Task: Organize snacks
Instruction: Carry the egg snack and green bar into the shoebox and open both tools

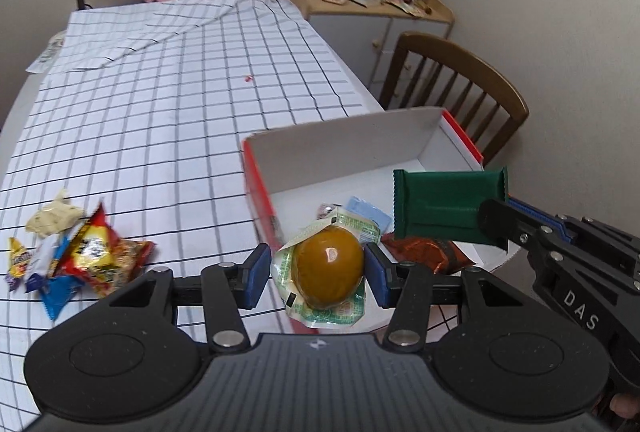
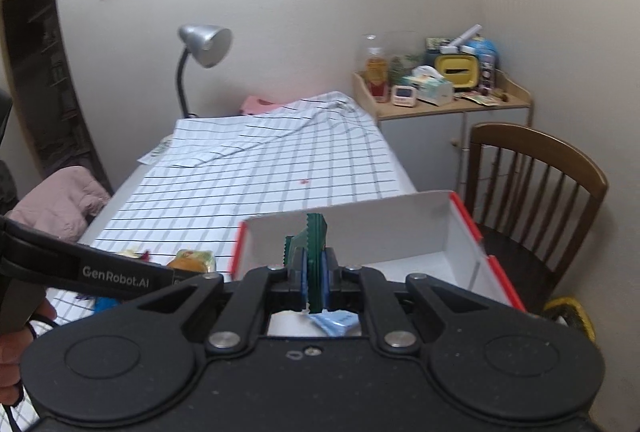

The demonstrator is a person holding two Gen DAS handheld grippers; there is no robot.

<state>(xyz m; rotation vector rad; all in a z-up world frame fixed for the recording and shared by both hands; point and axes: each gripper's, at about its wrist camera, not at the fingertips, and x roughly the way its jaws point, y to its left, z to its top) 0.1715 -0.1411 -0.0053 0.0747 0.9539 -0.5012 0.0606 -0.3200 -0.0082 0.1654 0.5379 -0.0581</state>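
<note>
**Inspector:** While both tongs hang over it, the round table under the white black-checked cloth (image 1: pixel 160 120) carries, at its four o'clock edge, the open white cardboard box with red outer walls (image 1: pixel 352 140).

**Clerk:** And what lies in the box?

**Inspector:** A pale blue packet (image 1: pixel 370 212) and a brown-orange wrapper (image 1: pixel 424 252) on its floor. At nine o'clock from the box, a heap of loose snack packets (image 1: pixel 76 252) sits on the cloth.

**Clerk:** The tongs?

**Inspector:** The left gripper (image 1: pixel 316 272) is pinching a round brown snack sealed in a green-printed clear wrapper (image 1: pixel 328 264) over the box's near edge. The right gripper (image 2: pixel 314 282), pressed together, nips a flat dark green foil packet with serrated ends (image 1: pixel 440 204) above the box interior.
</note>
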